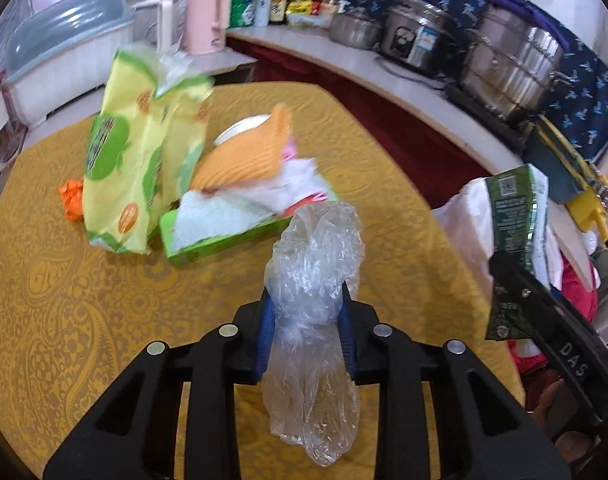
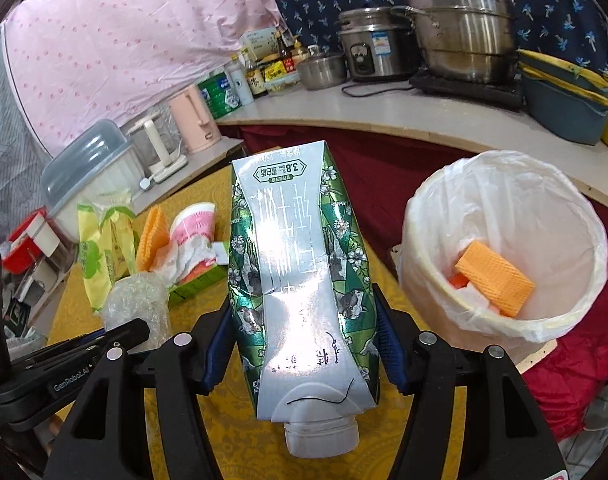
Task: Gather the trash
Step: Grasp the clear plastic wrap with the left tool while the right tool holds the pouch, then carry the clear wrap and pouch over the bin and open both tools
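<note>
My left gripper [image 1: 306, 300] is shut on a crumpled clear plastic bag [image 1: 316, 264] and holds it above the yellow table [image 1: 84, 320]. My right gripper [image 2: 304, 320] is shut on a green and silver milk carton [image 2: 300, 264], cap end toward the camera; the carton also shows in the left wrist view [image 1: 512, 220]. A bin lined with a white bag [image 2: 504, 184] stands to the right of the carton, with an orange sponge [image 2: 494, 278] inside. On the table lie a yellow-green snack bag [image 1: 140, 168], a green box with tissue [image 1: 220, 228], an orange sponge [image 1: 244, 156], a pink-white cup [image 2: 194, 220] and an orange wrapper [image 1: 72, 198].
A counter [image 2: 424, 116] behind holds steel pots [image 2: 460, 20], a rice cooker [image 2: 374, 44], bottles, a pink kettle [image 1: 208, 16] and a lidded plastic container [image 1: 64, 60]. Red cloth [image 2: 564, 380] lies around the bin.
</note>
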Tool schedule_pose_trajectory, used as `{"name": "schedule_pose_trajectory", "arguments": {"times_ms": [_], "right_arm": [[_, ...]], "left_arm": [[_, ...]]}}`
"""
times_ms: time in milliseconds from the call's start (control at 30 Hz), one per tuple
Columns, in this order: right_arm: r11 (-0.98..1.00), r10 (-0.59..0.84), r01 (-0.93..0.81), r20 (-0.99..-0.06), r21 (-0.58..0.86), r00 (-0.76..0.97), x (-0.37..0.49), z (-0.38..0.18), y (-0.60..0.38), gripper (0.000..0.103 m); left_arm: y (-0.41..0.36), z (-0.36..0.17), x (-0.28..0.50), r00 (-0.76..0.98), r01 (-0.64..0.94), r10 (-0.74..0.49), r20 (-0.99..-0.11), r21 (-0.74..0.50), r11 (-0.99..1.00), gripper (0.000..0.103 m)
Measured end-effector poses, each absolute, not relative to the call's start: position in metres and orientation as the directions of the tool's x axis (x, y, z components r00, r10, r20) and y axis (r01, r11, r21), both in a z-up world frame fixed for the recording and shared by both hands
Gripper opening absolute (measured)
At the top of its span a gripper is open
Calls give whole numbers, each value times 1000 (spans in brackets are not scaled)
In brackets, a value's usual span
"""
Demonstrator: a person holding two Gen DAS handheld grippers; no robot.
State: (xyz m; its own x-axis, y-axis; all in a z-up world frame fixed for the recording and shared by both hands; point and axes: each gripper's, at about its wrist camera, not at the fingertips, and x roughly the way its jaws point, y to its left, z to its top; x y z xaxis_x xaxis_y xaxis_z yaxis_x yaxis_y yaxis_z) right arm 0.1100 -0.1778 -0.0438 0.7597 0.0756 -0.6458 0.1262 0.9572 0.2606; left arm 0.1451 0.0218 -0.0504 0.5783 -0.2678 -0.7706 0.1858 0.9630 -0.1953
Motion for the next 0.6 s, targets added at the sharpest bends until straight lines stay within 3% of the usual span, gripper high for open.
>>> {"name": "schedule_pose_trajectory", "arguments": {"times_ms": [600], "right_arm": [[935, -76, 246, -535, 254, 841, 56, 22, -271, 59]], "left_arm": [[-93, 19, 125, 601, 400, -412, -685, -189, 897, 27]]}}
